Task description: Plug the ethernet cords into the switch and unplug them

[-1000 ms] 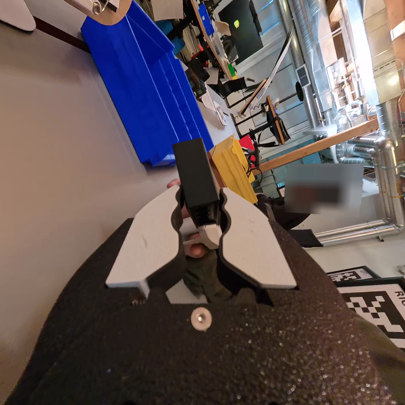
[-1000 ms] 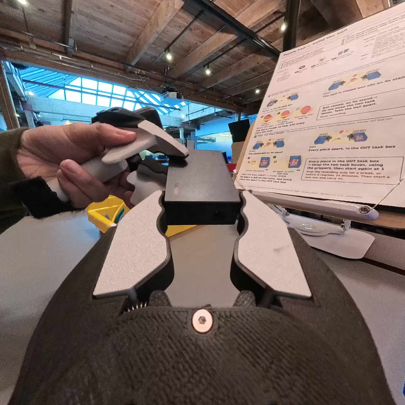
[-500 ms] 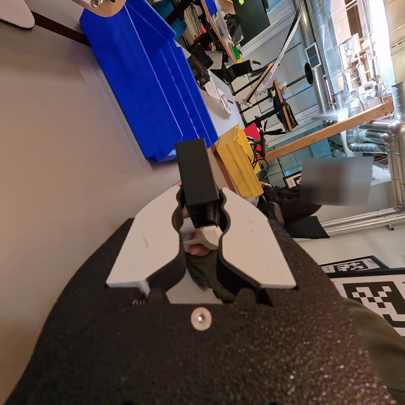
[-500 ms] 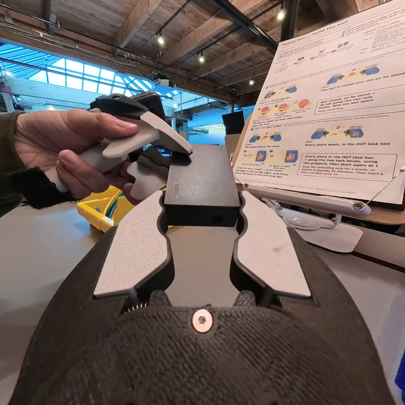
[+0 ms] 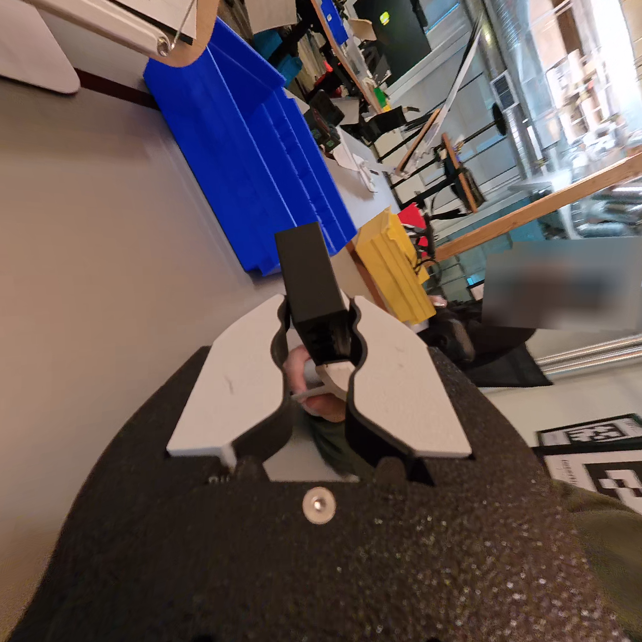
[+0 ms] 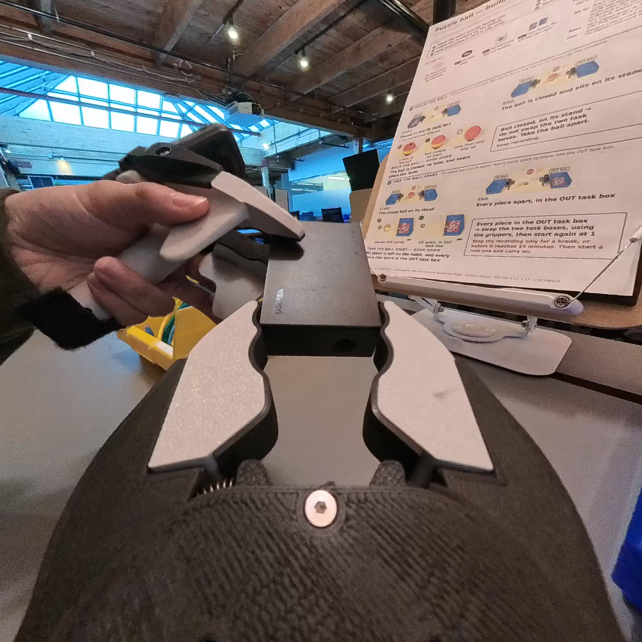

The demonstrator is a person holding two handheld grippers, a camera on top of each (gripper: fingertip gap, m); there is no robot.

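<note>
Right wrist view: the right gripper (image 6: 319, 330) pinches the near end of the black switch (image 6: 318, 278), held clear above the bench (image 6: 69, 399); the left gripper (image 6: 278, 250) clamps the far end across its thickness. Left wrist view: left gripper (image 5: 318, 333) pressed onto the switch (image 5: 309, 274). No cords are plugged in; some lie in the yellow bin (image 6: 163, 333). Advisable: keep one firm grip, level the switch, expose its ports.
</note>
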